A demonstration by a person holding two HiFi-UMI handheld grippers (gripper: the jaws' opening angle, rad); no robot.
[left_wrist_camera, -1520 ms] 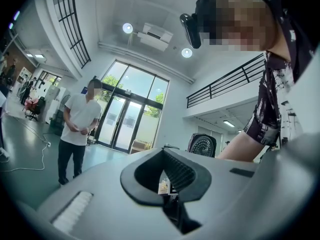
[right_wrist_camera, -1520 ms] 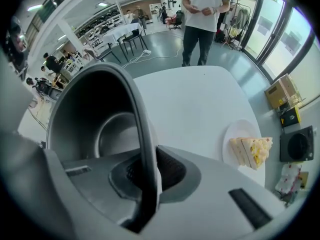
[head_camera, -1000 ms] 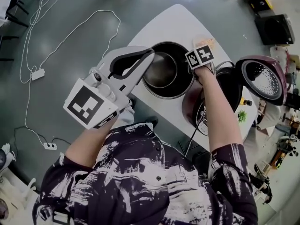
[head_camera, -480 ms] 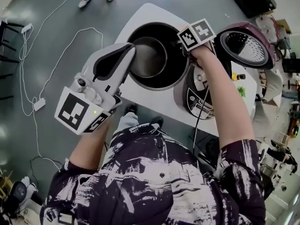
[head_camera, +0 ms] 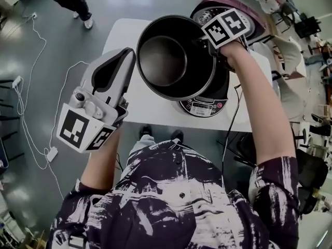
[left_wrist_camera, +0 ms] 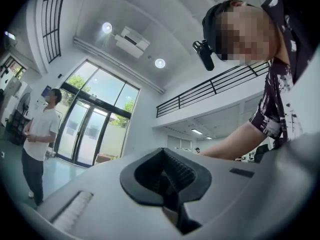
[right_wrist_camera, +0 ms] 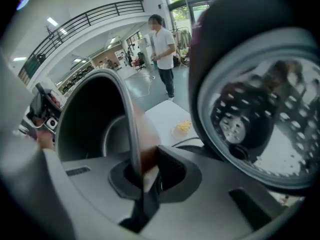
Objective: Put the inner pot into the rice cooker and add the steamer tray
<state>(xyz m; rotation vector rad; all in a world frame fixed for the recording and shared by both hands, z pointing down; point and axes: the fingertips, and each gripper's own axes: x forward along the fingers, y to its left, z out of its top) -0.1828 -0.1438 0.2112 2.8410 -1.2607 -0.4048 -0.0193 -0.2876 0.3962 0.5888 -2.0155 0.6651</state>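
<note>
Right gripper (head_camera: pixel 211 46), jaws clamped on the rim of the inner pot (head_camera: pixel 176 56), had lifted it off the table (head_camera: pixel 118 35) to above the rice cooker (head_camera: pixel 205 107); left gripper (head_camera: pixel 123 61) jaws were closed and empty.

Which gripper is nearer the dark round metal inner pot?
Right. The right gripper is clamped on the rim of the dark round metal inner pot; the left gripper sits shut and empty beside the pot's opposite side.

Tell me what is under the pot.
The cooker, only its front showing, on the table. The pot covers its cavity.
</note>
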